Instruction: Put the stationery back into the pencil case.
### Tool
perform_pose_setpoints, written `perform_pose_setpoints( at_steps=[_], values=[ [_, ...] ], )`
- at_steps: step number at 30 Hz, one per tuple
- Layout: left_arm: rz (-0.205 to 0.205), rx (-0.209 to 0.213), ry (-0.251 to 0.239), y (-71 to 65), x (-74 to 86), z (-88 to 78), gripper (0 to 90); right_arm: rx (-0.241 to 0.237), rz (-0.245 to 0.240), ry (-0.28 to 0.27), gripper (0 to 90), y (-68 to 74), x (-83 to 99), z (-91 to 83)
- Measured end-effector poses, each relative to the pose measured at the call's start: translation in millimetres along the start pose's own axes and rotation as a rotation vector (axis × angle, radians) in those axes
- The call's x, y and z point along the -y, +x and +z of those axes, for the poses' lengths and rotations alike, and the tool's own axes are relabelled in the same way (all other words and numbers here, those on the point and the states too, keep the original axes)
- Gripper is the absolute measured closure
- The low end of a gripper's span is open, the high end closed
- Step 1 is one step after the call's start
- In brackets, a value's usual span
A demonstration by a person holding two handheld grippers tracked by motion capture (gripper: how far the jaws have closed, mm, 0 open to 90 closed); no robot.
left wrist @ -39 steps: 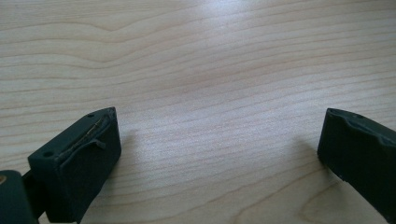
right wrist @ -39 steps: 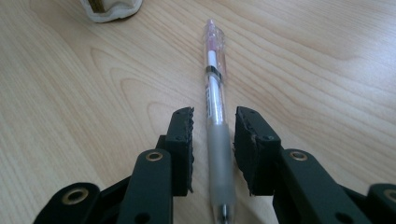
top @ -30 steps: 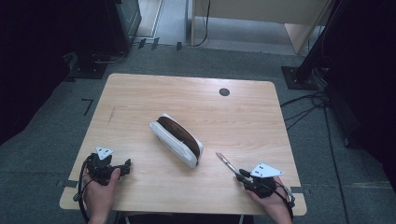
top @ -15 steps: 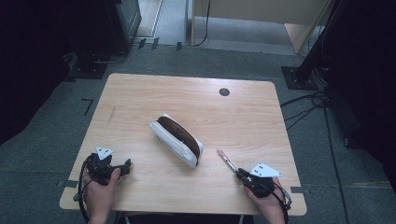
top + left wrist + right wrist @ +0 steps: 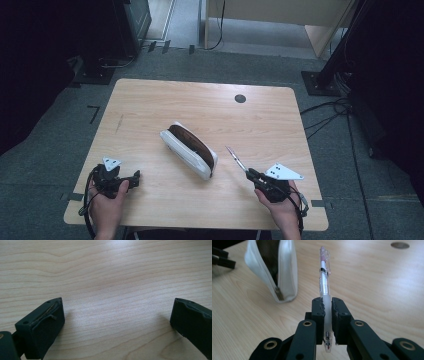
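A clear pen point(image 5: 324, 285) with a pink top sits between the two black jaws of the right gripper point(image 5: 326, 312). The jaws squeeze the soft grip part of the pen, so the pen is held tight. Its tip end pokes out low down near the camera, and its clip end points away, over the wooden table point(image 5: 374, 277). In the high view the pen point(image 5: 236, 159) sticks out from the right gripper point(image 5: 251, 173) toward the middle of the table, off the wood. These jaws have just been closing, with the pen between them.

Just beside the pen lies a white pencil case point(image 5: 189, 149). It is open along the top and looks dark brown inside. In the right gripper view the pencil case point(image 5: 287, 270) is to the left of the pen, not touching it.

The left gripper point(image 5: 134, 176) rests near the left front corner of the table point(image 5: 150, 100). Its jaws stand wide apart with only bare wood between them. It is well apart from the pencil case.

A small dark round spot point(image 5: 240, 98) sits near the far edge of the table.
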State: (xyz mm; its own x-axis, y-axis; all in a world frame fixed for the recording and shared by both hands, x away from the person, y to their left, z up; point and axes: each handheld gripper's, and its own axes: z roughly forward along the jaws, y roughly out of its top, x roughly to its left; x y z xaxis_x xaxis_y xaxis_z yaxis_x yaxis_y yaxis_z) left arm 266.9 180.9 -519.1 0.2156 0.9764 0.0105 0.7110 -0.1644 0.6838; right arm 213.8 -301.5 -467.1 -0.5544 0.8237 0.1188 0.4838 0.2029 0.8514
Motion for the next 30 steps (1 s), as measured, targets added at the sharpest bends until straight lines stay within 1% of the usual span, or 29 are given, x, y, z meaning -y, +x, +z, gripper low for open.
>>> perform_pose_setpoints(
  at_steps=[2,5,9,10,15,19,24,30],
  values=[
    [0.000,0.000,0.000,0.0,0.0,0.0,0.0,-0.006,-0.005,-0.019,81.3,3.2,-6.8,-0.5],
    [0.000,0.000,0.000,0.0,0.0,0.0,0.0,-0.008,-0.002,-0.031,81.3,7.8,-15.5,-0.4],
    [0.000,0.000,0.000,0.0,0.0,0.0,0.0,-0.016,-0.020,-0.042,81.3,12.6,-24.8,1.5],
    [0.000,0.000,0.000,0.0,0.0,0.0,0.0,-0.020,-0.013,-0.043,81.3,14.1,-27.0,2.4],
    [0.000,0.000,0.000,0.0,0.0,0.0,0.0,-0.042,-0.007,-0.060,81.3,21.8,-38.1,7.1],
    [0.000,0.000,0.000,0.1,0.0,0.0,0.0,-0.054,-0.011,-0.083,81.3,28.6,-48.1,11.7],
    [0.000,0.000,0.000,0.1,0.0,0.0,0.0,-0.072,-0.034,-0.098,81.3,38.8,-60.2,19.5],
    [0.000,0.000,0.000,0.1,0.0,0.0,0.0,-0.099,-0.046,-0.094,81.3,51.4,-71.4,32.8]
  ],
)
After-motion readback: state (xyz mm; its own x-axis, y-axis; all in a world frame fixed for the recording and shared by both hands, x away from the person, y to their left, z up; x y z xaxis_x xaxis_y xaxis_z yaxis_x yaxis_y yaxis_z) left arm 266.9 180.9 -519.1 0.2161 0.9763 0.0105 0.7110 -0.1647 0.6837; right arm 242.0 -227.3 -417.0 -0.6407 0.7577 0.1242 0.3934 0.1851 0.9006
